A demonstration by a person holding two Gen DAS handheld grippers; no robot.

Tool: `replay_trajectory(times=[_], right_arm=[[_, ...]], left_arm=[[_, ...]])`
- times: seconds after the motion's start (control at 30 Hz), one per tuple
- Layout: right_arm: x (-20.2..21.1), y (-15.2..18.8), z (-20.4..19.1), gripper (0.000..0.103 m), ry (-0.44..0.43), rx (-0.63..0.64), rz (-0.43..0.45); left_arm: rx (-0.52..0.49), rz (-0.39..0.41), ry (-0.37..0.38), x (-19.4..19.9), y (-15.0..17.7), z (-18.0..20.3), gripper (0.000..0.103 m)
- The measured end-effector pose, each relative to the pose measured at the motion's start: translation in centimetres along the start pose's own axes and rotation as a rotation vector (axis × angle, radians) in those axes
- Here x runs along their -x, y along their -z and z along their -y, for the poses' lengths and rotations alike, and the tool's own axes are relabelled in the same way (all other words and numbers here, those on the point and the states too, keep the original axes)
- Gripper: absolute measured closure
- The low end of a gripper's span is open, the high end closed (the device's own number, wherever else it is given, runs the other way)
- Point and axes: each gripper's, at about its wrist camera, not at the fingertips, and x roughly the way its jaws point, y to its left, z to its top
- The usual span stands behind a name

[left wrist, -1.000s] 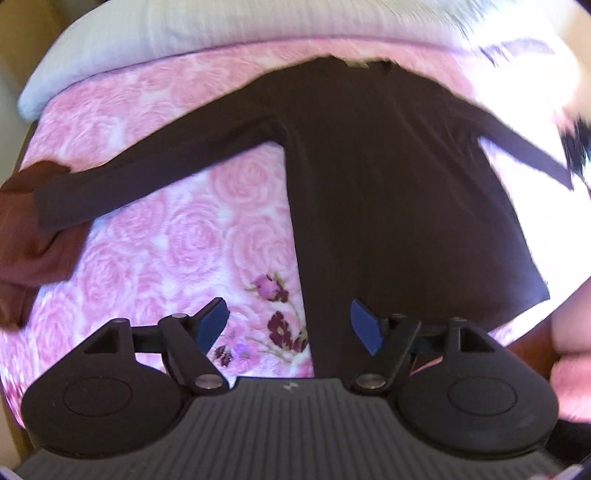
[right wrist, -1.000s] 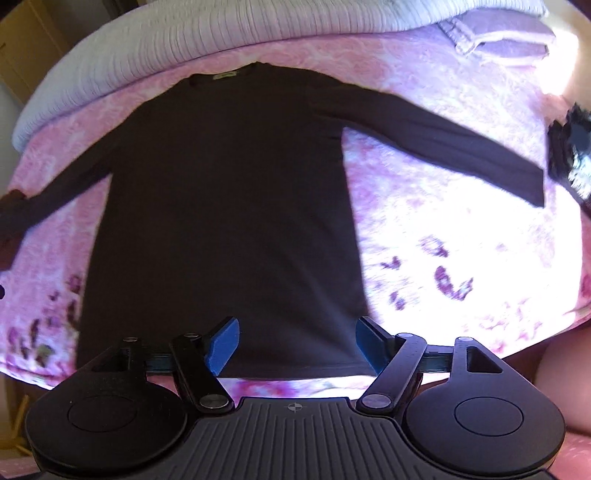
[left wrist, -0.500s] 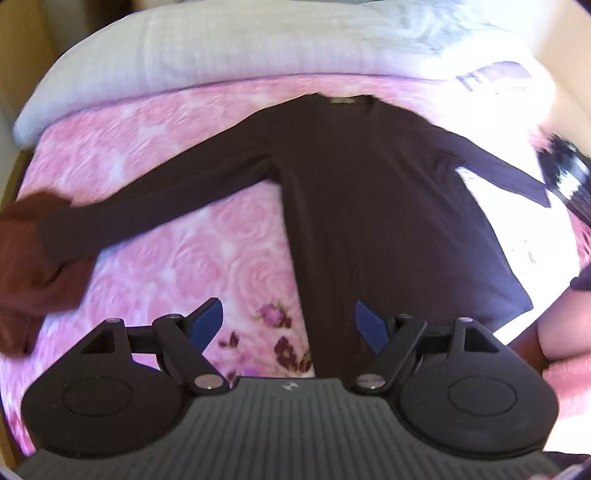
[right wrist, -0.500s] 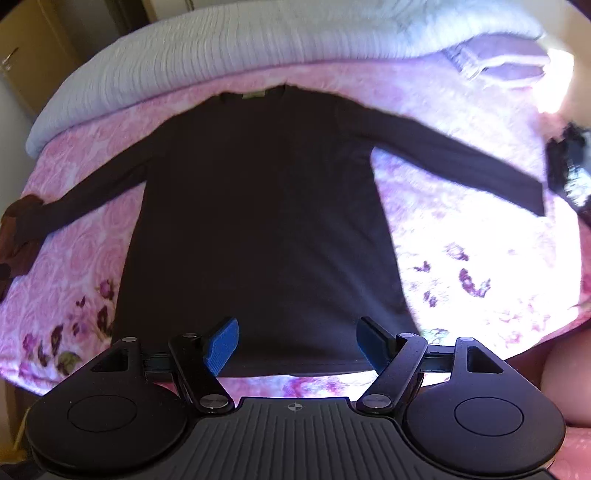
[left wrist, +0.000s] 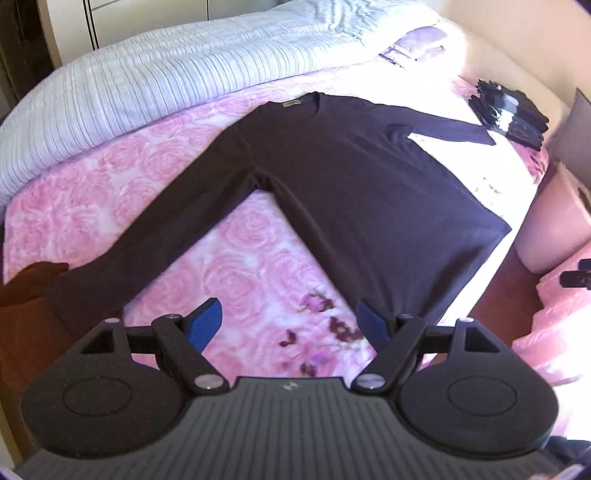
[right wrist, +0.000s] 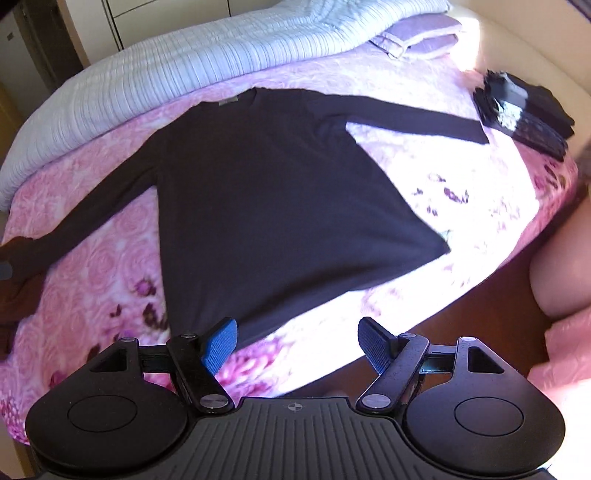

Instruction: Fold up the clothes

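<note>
Grippers come first in both views: the left gripper (left wrist: 290,325) stands wide open above the pink rose bedcover (left wrist: 243,266), with nothing between its blue pads (left wrist: 207,323), and the right gripper (right wrist: 299,341) is also wide open and empty, hanging over the near edge of the bed. Just beyond them lies the dark long-sleeved shirt (right wrist: 266,199), spread flat and face up on the bedcover, its hem (right wrist: 314,306) toward the grippers and its neck with the small label (right wrist: 227,102) at the far side. One sleeve (left wrist: 147,236) runs out to the left and its cuff reaches a brown garment (left wrist: 26,284) at the bed's edge; the other sleeve (right wrist: 413,118) runs to the right, ending near a pile of dark folded clothes (right wrist: 524,110). I judge the shirt to be light, thin and very soft, so it will not keep any shape when lifted and will sag and wrinkle if only one point is pinched. A good hold seems to be the cuff or the shoulder seam for bringing a sleeve over the body, and later the two hem corners, one in each gripper, pinching both layers together. Farther back lies a white ribbed quilt (left wrist: 184,74) and a lilac pillow (right wrist: 421,35).
</note>
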Motion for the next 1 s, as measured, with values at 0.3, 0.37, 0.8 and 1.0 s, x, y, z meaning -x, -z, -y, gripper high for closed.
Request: replay_trajectory(times=[0.3, 0.37, 0.8, 1.0], right_arm=[[1.2, 0.4, -3.1, 0.027, 0.019, 0.082, 0.020], [1.2, 0.5, -3.3, 0.027, 0.014, 0.099, 0.020], [-0.3, 2.6, -3.5, 0.027, -0.032, 0.171, -0.043], [0.2, 1.9, -3.4, 0.027, -0.027, 0.202, -0.017]], left_arm=[[0.034, 0.011, -0.013, 1.6, 1.4, 0.3, 0.026], [0.042, 0.007, -0.023, 1.9, 1.6, 0.6, 0.026], [0.089, -0.037, -0.081, 2.4, 4.4, 1.8, 0.026], [0.085, -0.019, -0.094, 2.9, 4.1, 2.5, 0.026]])
